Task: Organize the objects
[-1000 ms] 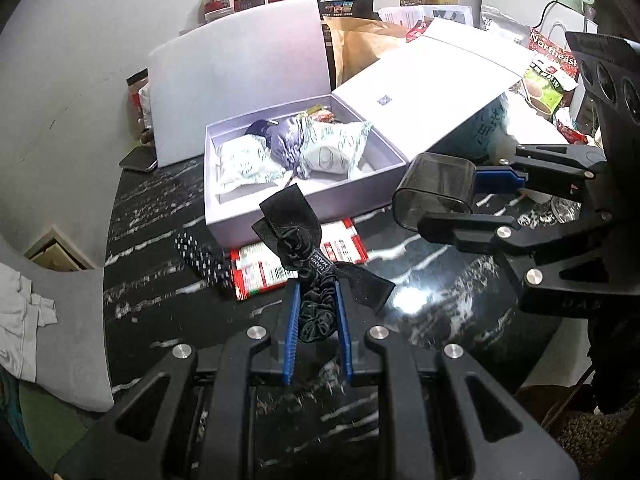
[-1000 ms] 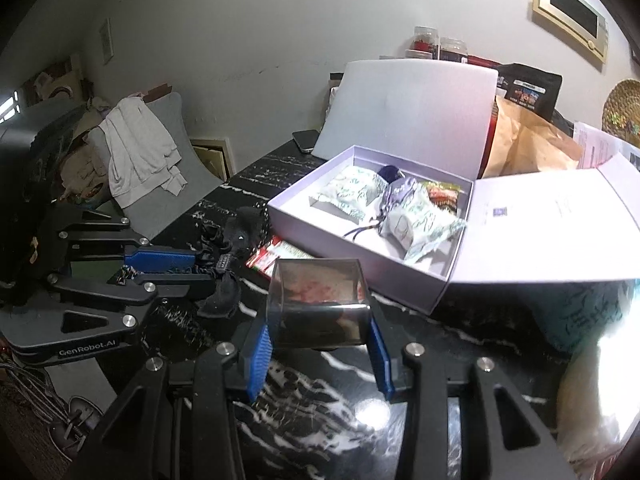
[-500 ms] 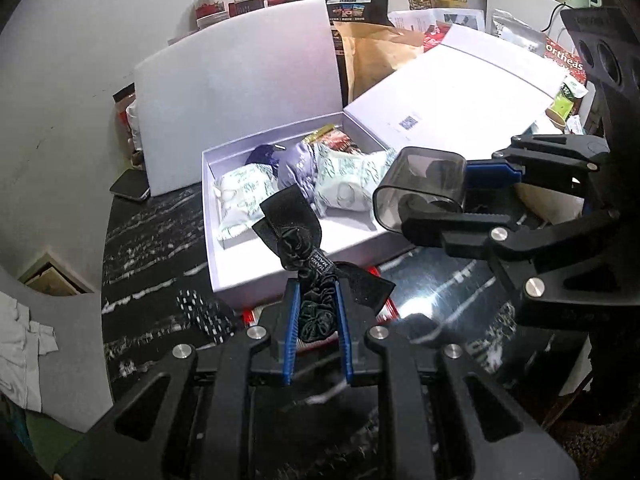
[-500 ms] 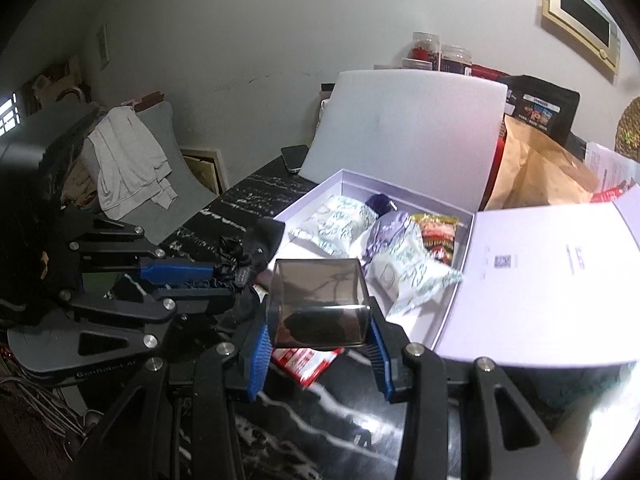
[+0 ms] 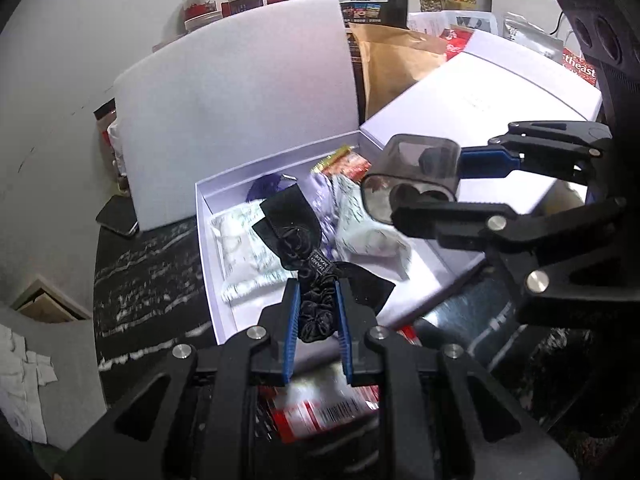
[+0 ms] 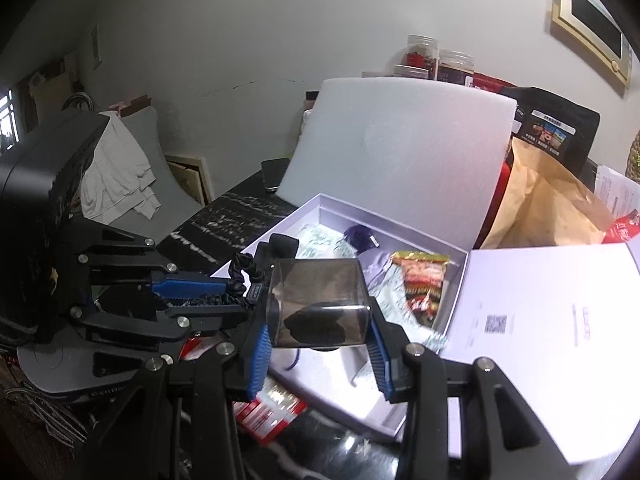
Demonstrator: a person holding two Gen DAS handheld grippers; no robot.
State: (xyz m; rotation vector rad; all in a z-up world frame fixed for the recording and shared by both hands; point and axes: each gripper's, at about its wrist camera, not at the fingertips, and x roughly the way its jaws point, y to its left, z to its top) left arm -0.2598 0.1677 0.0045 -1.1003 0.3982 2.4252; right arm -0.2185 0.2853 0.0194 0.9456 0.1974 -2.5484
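Two claws hang over the open white box [image 5: 208,264] on the table: the left claw [image 5: 317,316] is clamped on a soft, light black scrunchie [image 5: 316,308], best pinched at its gathered band, and the right claw [image 6: 318,344] grips a stiff, probably slippery smoky plastic case [image 6: 318,304] by its sides.

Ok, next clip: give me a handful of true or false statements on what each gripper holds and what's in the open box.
1. The left gripper is shut on a black hair bow. True.
2. The right gripper is empty. False: it holds a smoky clear box.
3. The white gift box is closed. False: it is open, lid standing.
4. Snack packets lie inside the gift box. True.
5. A phone lies on the black table. True.
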